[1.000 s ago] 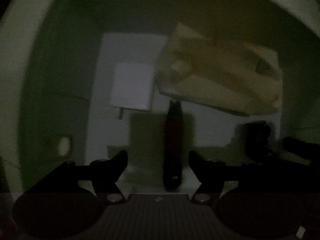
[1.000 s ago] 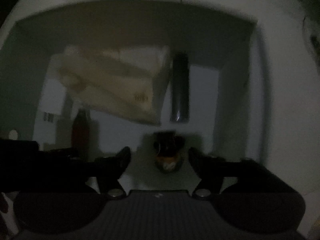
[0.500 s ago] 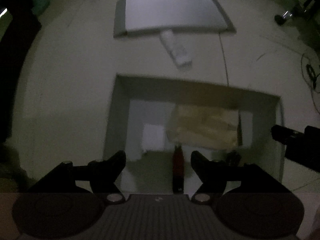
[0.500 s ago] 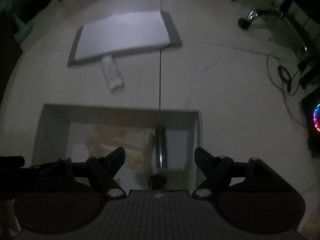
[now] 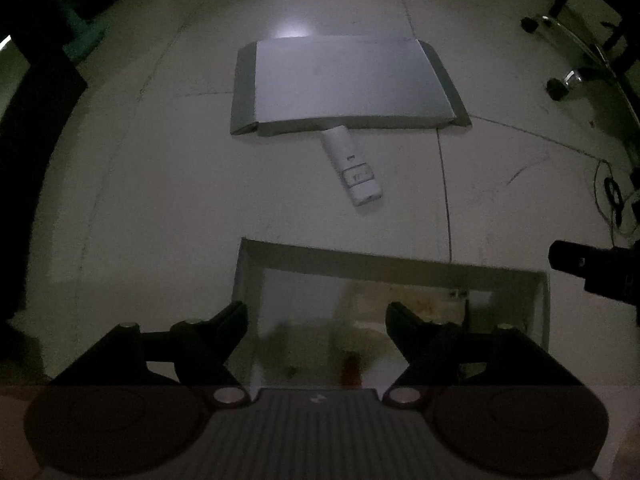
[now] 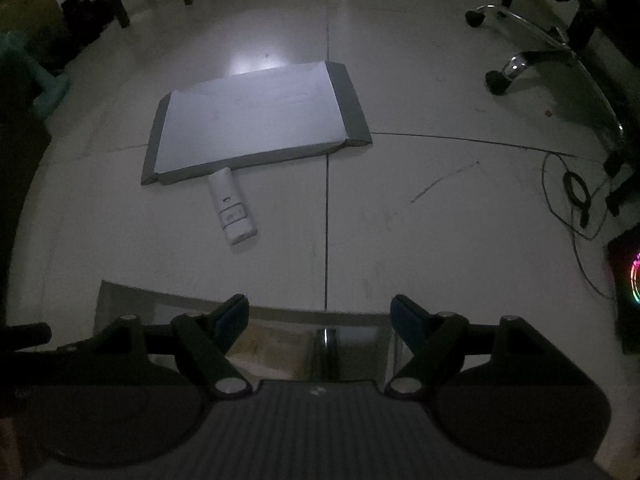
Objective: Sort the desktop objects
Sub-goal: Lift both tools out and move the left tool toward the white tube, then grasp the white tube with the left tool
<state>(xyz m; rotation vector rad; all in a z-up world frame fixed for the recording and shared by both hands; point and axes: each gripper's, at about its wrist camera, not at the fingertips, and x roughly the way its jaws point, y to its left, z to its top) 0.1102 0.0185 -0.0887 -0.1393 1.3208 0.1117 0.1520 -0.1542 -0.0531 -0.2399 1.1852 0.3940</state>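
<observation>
Both grippers hang over the open box (image 5: 540, 288), pointing steeply down, and neither carries anything.

Left gripper (image 5: 316, 316): jaws apart and opening, nothing between them. Seen through the gap, in the lower centre of its frame, is the inside of the box with a pale yellowish bundle (image 5: 404, 304) and a dark reddish object (image 5: 352, 368); the light is too dim to say what either is.

Right gripper (image 6: 320, 312): jaws apart, nothing between them. Below it lie the box (image 6: 120, 296) and a dark cylinder with a bright cap (image 6: 326, 344).

The one loose item left on the floor appears to be the white remote (image 5: 354, 168). In the left view it lies above and slightly right of the jaws, upper centre of frame. In the right view the remote (image 6: 233, 208) lies upper left of the jaws. Its long axis runs from upper left to lower right in both views, the far end touching or tucked just under the near edge of the flat lid (image 6: 252, 120); which of the two cannot be told.

Judgement: the remote lies beyond the far wall of the box, nearer the left gripper's centre line, so the left hand has the straighter reach. The jaws would need to close across the narrow width, which means turning the wrist to suit the slant.
</observation>
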